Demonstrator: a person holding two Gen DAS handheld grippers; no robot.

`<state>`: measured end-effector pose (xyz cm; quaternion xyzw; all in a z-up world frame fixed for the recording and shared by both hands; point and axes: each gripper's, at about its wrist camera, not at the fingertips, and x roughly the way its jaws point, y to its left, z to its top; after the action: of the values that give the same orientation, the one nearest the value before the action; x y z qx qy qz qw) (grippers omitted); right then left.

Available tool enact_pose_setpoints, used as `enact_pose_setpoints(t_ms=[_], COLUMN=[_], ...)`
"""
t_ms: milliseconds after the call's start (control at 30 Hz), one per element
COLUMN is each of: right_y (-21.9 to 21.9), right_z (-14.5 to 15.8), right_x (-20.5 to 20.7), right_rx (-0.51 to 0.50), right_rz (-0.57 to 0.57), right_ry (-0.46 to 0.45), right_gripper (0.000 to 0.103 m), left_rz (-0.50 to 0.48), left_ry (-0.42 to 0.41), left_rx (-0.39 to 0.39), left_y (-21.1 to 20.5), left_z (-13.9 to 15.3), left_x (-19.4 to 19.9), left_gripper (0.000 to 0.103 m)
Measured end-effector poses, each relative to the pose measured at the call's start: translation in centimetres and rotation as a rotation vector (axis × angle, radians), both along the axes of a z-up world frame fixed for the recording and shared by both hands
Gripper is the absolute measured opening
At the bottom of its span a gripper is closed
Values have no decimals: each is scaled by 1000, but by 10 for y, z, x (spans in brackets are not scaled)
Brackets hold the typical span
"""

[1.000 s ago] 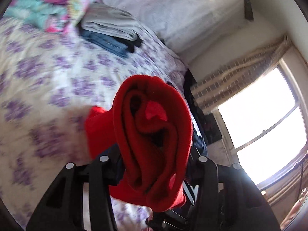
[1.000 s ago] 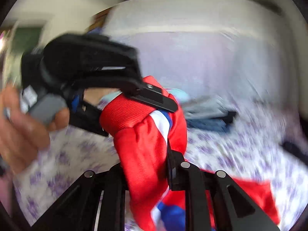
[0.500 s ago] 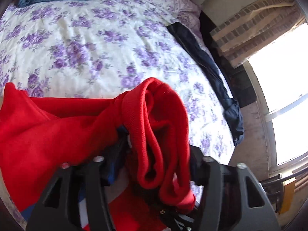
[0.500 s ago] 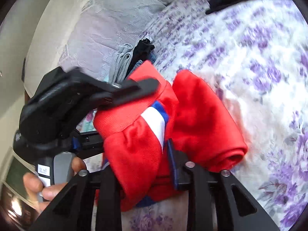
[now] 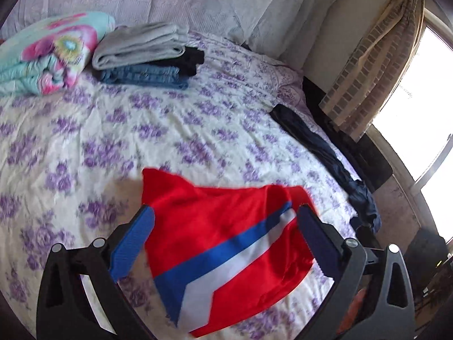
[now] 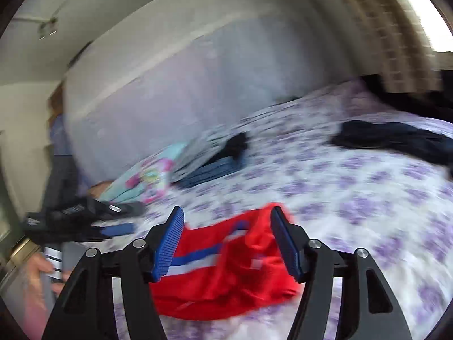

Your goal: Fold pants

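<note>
The red pants, with a blue and white stripe, lie folded on the floral bedspread. My left gripper hovers just above them with its jaws opening wide. The cloth shows between the blue pads but they do not press on it. In the right wrist view the same pants lie bunched on the bed below my right gripper. Its jaws are opening too, and nothing is pinched. The left gripper and a hand show blurred at the left.
A stack of folded grey, black and denim clothes sits at the head of the bed beside a flowered pillow. A dark navy garment lies along the bed's right edge. A curtain and bright window stand beyond.
Both grippers held the red pants up a second ago. Their jaws have since opened and let go, and the pants now lie folded on the bed. Both views have swung.
</note>
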<state>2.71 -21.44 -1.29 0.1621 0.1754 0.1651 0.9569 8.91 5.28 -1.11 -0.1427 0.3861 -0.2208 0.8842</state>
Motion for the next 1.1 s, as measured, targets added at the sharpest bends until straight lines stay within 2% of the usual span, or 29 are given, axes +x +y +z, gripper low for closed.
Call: enact_pose_setpoints(t_ms=[67,100,167,200,233,267,300,333,400,433,500,533,600,700,767,833,900,967,1033,1100], right_y=[11,14,7,-3,-14,-21,-21,-18,-5,6,32,47,78,125,141,140,139,132,122,97], right_z=[-4,-12,-41,-49,-55,-52,-46,-33,-4,8,28,31,24,-9,-32,-39,-30,-11,2,14], right_x=[26,41,67,80,81,83,80,79,79,75,96,114,151,191,208,216,219,218,219,212], right_rx=[14,0,-49,-25,6,9,-12,-36,-86,-107,-164,-186,-246,-419,-506,-457,-421,-424,-466,-378], right_rz=[133,139,44,16,0,-3,-6,2,119,180,323,417,524,663,670,699,731,685,589,565], right_ry=[48,98,278,334,357,375,391,376,296,288,306,340,442,615,715,783,783,688,630,639], right_gripper=[61,61,59,58,51,50,50,52,52,52,52,52,51,49,21,14,10,2,2,5], left_rz=[-6,-23,-76,-99,-107,-106,-111,-112,-97,-91,-79,-84,-121,-181,-192,-208,-216,-220,-218,-214], left_ry=[9,20,79,101,108,112,127,136,121,110,46,19,-30,-35,-18,-26,-27,-24,-31,-36], left_rx=[3,6,28,55,78,113,122,98,49,17,-37,-50,-81,-81,-44,16,28,34,44,48], left_y=[-1,-2,-13,-18,-21,-23,-22,-18,-9,-4,3,4,0,-19,-29,-36,-37,-37,-39,-38], left_z=[-18,-26,-52,-64,-72,-81,-90,-94,-92,-86,-68,-63,-55,-58,-65,-72,-76,-76,-78,-78], left_x=[-5,-11,-21,-26,-31,-37,-42,-44,-49,-50,-54,-56,-60,-58,-54,-53,-53,-53,-53,-54], left_gripper=[98,98,98,98,98,98,98,98,98,98,98,98,98,98,98,98,98,99,99,99])
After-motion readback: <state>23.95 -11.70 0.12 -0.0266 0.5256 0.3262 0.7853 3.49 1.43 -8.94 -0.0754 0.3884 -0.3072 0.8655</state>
